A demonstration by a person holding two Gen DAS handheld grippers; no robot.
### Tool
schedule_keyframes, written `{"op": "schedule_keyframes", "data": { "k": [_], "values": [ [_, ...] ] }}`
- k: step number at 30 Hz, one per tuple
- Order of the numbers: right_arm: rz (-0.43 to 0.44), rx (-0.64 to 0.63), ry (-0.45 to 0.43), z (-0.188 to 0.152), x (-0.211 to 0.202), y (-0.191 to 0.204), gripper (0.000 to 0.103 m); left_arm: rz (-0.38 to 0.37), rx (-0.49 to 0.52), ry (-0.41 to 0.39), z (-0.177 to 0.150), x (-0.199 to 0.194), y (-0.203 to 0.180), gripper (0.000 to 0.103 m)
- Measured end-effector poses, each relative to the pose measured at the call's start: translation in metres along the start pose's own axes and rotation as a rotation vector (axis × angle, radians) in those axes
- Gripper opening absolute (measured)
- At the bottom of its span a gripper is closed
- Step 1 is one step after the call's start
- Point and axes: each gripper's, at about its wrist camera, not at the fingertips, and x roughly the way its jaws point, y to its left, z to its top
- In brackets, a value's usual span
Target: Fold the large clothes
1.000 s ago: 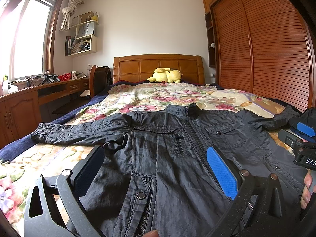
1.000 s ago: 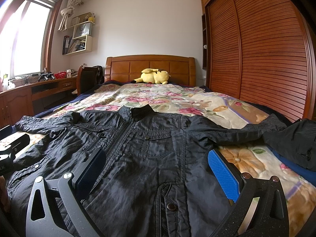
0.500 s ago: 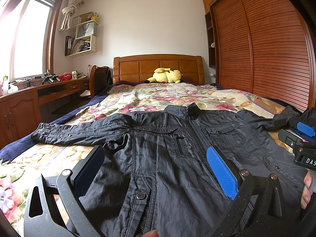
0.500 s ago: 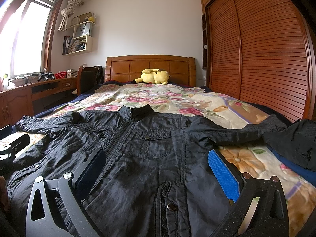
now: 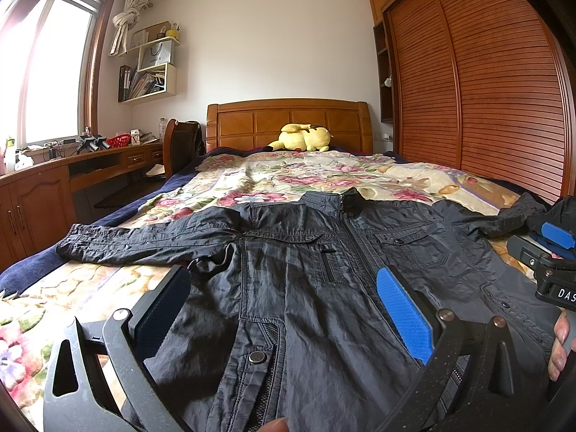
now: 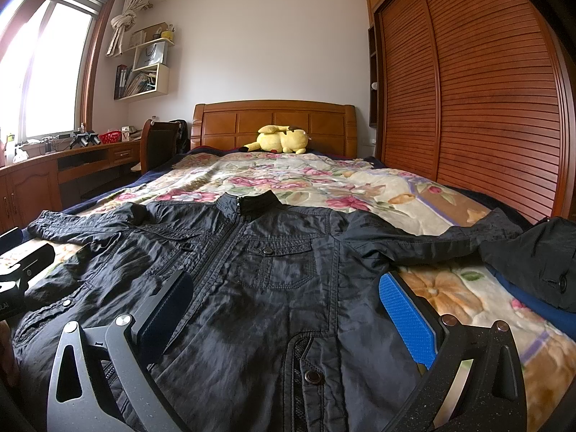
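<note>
Jacket (image 5: 324, 288) flat on bed (image 6: 360, 180), sleeves out to both edges; L gripper (image 5: 284, 309), R gripper (image 6: 284, 309) jaws wide apart, holding nothing.

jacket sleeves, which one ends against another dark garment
The right sleeve: its cuff meets the dark garment. The left sleeve ends alone on the bedspread.

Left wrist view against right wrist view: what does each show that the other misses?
Only the left wrist view shows the jacket's left sleeve whole to its cuff, and the right hand-held gripper at the frame's right edge. Only the right wrist view shows the right sleeve at full length and a second dark garment beside it. Both show the black jacket spread flat, zipped, on the floral bedspread, the yellow plush by the headboard, and open jaws holding nothing.
</note>
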Motion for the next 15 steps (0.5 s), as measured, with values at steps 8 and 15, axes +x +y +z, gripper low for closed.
{"op": "schedule_keyframes", "data": {
  "k": [8,15],
  "values": [
    [-0.002,0.0,-0.003,0.001,-0.001,0.0,0.103,-0.01,0.001,0.006,0.001,0.0,0.0,0.103],
    [0.026,-0.002,-0.004,0.006,0.0,-0.003,0.103,-0.021,0.043,0.058,0.011,0.007,-0.002,0.103]
  ]
}}
